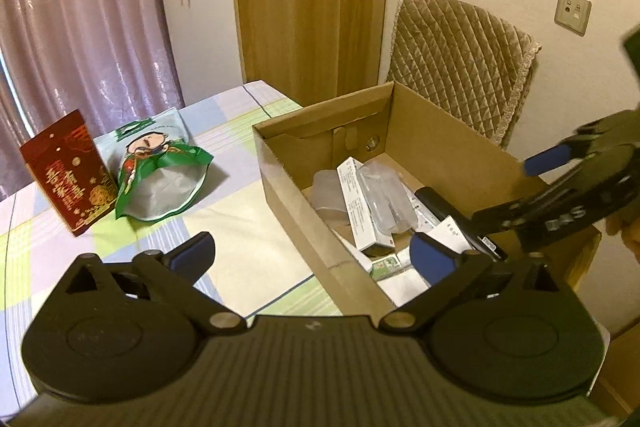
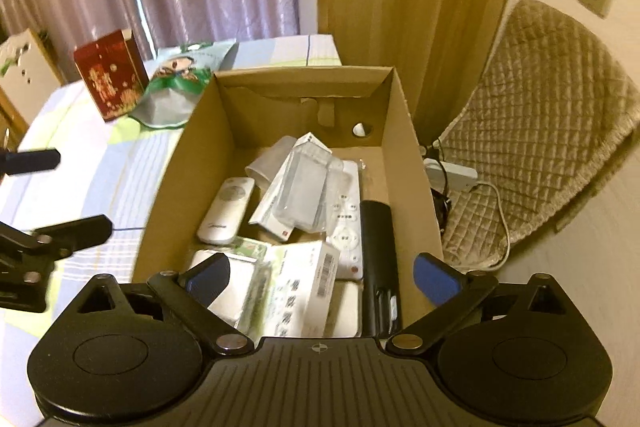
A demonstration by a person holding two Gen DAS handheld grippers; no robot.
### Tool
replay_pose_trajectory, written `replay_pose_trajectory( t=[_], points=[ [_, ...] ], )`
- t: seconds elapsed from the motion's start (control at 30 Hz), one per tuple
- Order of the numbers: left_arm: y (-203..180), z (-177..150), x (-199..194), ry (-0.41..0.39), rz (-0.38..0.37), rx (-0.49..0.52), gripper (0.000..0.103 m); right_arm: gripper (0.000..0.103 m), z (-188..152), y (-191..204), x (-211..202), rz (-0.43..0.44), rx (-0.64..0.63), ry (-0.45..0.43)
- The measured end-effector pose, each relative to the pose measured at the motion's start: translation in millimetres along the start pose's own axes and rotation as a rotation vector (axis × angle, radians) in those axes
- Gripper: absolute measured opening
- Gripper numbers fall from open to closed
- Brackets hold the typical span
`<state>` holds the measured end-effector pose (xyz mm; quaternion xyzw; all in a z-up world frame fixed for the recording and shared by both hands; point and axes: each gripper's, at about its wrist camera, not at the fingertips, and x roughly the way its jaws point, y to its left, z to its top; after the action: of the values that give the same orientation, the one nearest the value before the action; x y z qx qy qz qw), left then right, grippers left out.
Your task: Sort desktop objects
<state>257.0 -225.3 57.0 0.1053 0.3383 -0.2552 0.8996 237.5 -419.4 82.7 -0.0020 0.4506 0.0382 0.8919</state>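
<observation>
Hovering with both tongs spread and empty — left tongs [image 1: 312,259] nearer the green snack bag [image 1: 160,179] and red box [image 1: 66,173], lying toward the counter's [image 1: 248,243] far-left corner; right tongs [image 2: 320,279] hanging over the cardboard box [image 2: 180,163].

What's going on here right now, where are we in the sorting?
Both grippers are open and empty. The right gripper hovers over the cardboard box, which already holds remotes, small cartons and a black tube. The left gripper is beside the box. A red box and green snack bag remain on the table.
</observation>
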Motion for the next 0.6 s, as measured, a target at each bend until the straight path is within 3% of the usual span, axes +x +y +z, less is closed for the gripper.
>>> replay_pose_trajectory(
  t=[0.37, 0.53, 0.6],
  points=[
    [-0.8, -34.3, -39.2, -0.058, -0.034, -0.055, 0.102, 0.100, -51.2, 14.9, -64.0, -0.095, 0.115, -0.040],
    [-12.4, -45.9, -52.8, -0.038, -0.079, -0.048, 0.102, 0.100, -68.6, 11.2, -76.6, -0.090, 0.140, -0.020],
    [-20.8, -51.1, -57.8, -0.017, -0.054, -0.035, 0.102, 0.100, -70.6, 9.0, -77.7, -0.079, 0.124, -0.011]
  ],
)
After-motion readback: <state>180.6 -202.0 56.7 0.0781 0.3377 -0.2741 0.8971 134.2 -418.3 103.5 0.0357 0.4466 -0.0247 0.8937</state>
